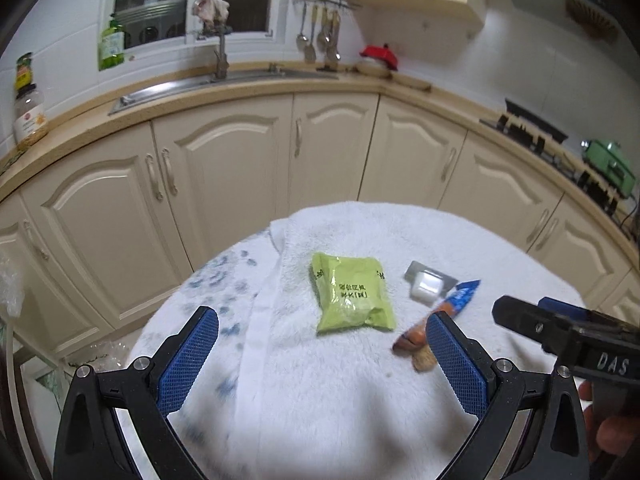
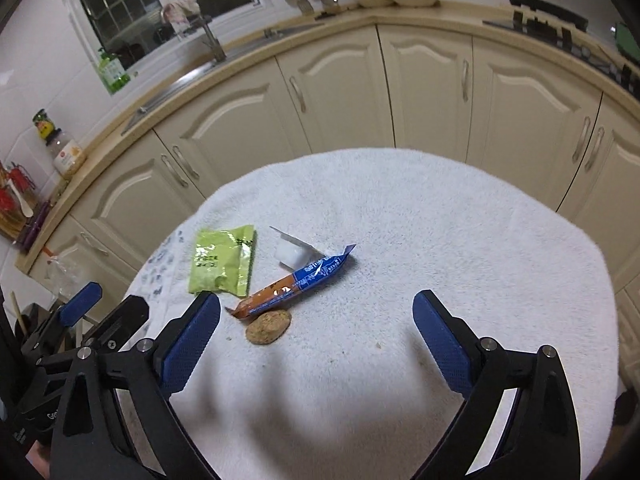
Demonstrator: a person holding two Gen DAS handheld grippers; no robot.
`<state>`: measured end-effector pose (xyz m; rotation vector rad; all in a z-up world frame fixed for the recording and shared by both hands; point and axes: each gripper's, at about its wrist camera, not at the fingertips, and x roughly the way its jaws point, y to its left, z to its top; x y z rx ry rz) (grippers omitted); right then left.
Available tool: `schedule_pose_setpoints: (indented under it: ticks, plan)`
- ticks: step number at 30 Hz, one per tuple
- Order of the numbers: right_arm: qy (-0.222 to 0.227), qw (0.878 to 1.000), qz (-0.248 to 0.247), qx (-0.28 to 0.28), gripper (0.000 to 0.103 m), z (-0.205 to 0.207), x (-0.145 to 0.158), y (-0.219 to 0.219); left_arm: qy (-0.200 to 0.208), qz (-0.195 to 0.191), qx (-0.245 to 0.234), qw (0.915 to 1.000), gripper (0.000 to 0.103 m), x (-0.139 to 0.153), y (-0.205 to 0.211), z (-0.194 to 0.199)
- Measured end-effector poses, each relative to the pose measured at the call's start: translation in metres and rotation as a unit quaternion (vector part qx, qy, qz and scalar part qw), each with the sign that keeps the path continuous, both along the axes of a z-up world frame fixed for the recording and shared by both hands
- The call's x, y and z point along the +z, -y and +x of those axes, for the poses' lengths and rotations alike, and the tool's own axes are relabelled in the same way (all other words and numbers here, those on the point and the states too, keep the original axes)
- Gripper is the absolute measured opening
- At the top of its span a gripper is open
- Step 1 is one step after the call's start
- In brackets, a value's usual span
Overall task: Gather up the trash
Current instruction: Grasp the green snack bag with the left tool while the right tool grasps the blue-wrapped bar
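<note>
Towel carries one green packet, one biscuit; both tongs gape empty.

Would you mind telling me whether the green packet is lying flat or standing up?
Lying flat: the green packet rests printed face up on the white towel, left of the blue-and-orange wrapper.

White towel, blue-speckled left of green packet; orange-blue wrapper right of packet; tan cookie; blue pads.

Both wrist cameras look steeply down (close) at one towel-covered table.
</note>
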<state>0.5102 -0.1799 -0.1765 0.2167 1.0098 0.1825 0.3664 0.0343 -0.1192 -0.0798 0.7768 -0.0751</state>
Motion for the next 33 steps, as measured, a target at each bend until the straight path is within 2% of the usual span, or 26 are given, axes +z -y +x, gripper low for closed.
schedule_pose_setpoints:
  ticks: [2, 7, 10, 12, 13, 15, 17, 18, 25, 33]
  plan:
    - [-0.009, 1.000, 0.001, -0.010, 0.088, 0.006, -0.008, 0.002, -0.017, 0.004, -0.009, 0.9998, 0.102, -0.011, 0.011, 0.030]
    - [-0.016, 1.000, 0.007, -0.016, 0.088, 0.017, -0.016, 0.007, -0.050, 0.009, -0.012, 0.9987, 0.102, -0.037, 0.027, 0.083]
    - [-0.023, 1.000, 0.014, -0.010, 0.084, 0.025, -0.020, 0.003, -0.067, 0.012, -0.015, 0.9976, 0.093, -0.051, 0.033, 0.109]
    - [-0.031, 0.999, 0.021, -0.007, 0.078, 0.030, -0.025, -0.002, -0.079, 0.007, -0.019, 0.9967, 0.070, -0.059, 0.035, 0.124]
    - [-0.035, 0.999, 0.026, -0.005, 0.074, 0.032, -0.027, -0.004, -0.077, 0.008, -0.018, 0.9968, 0.069, -0.062, 0.034, 0.133]
    - [-0.042, 0.999, 0.034, -0.004, 0.068, 0.037, -0.032, -0.009, -0.069, 0.011, -0.019, 0.9974, 0.050, -0.064, 0.034, 0.139]
    - [-0.053, 0.998, 0.036, -0.003, 0.052, 0.041, -0.040, -0.015, -0.064, 0.006, -0.021, 0.9977, 0.040, -0.065, 0.031, 0.146]
    - [-0.059, 0.998, 0.036, -0.004, 0.049, 0.043, -0.043, -0.018, -0.064, 0.000, -0.022, 0.9977, 0.039, -0.066, 0.028, 0.150]
    - [-0.039, 0.999, -0.031, 0.019, 0.043, 0.043, -0.045, -0.042, -0.059, -0.019, -0.012, 0.9980, 0.029, -0.071, 0.011, 0.157]
    - [-0.028, 0.997, 0.006, 0.069, 0.029, 0.024, -0.038, -0.050, -0.047, -0.030, -0.006, 0.9984, 0.028, -0.069, -0.005, 0.141]
